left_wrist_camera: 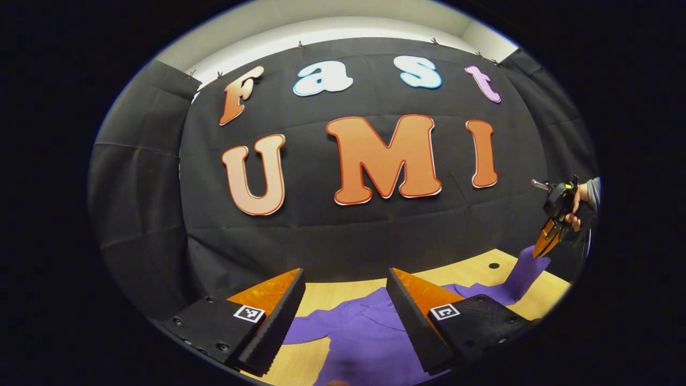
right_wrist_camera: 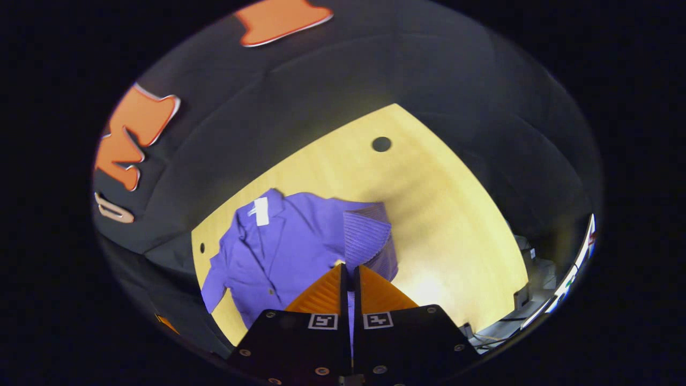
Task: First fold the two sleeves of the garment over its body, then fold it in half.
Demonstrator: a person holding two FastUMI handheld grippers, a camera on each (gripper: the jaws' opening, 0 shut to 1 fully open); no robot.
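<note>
A: Garment? 
B: Purple garment (right_wrist_camera: 278, 252) flat on the table (right_wrist_camera: 429, 214), collar toward the booth wall; right claw (right_wrist_camera: 350, 271) above its sleeve (right_wrist_camera: 367, 236), fingers pinched together on the cloth, sleeve lifted off the table.
A: Left claw (left_wrist_camera: 345, 300)? 
B: Spread wide, holding nothing, hovering over the garment's body; garment's near edge cut off; the hand (left_wrist_camera: 576, 206) holding the right claw partly cropped.
</note>
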